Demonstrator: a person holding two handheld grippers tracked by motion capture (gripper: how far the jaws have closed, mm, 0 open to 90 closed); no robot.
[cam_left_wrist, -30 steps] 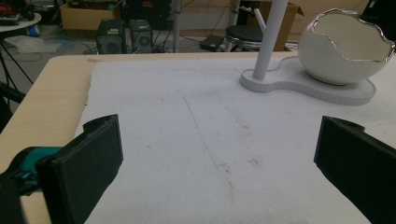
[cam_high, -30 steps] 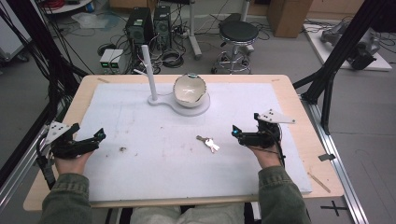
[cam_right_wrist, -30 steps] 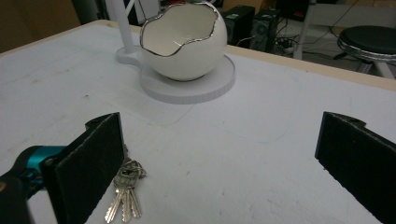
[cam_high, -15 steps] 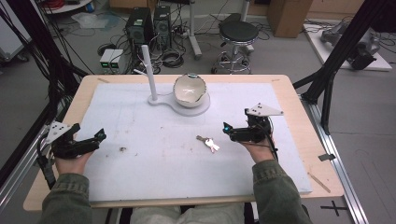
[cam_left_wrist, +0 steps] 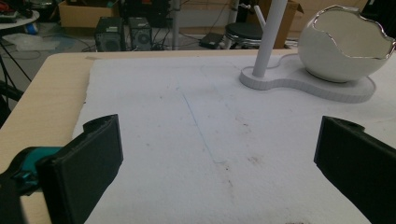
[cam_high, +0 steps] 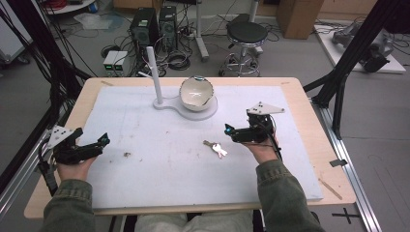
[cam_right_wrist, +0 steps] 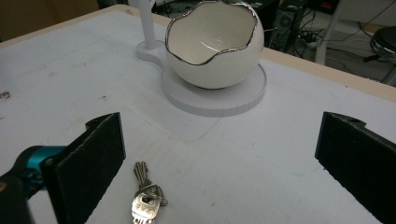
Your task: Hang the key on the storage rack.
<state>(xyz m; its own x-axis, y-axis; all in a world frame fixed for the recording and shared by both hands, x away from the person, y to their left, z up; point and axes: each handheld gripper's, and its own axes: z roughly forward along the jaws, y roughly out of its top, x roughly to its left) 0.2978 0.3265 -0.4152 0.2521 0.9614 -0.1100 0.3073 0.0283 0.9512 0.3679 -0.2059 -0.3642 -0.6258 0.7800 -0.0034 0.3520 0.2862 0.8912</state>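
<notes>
The right gripper [cam_high: 231, 130] stands with its jaws spread wide and nothing between them; in its own view both jaws are cut off by the lower frame edge. The keys [cam_right_wrist: 144, 199] lie flat on the white mat [cam_high: 145, 140] near the table's middle, just ahead of the gripper and close to one jaw, not touching it; their blades blur together, so the count is unclear. Beyond them, toward the far edge, an egg-shaped bowl [cam_right_wrist: 215, 44] sits on a white stand [cam_right_wrist: 219, 100]. The left gripper [cam_high: 99, 142], near the left edge, also gapes wide and holds nothing.
</notes>
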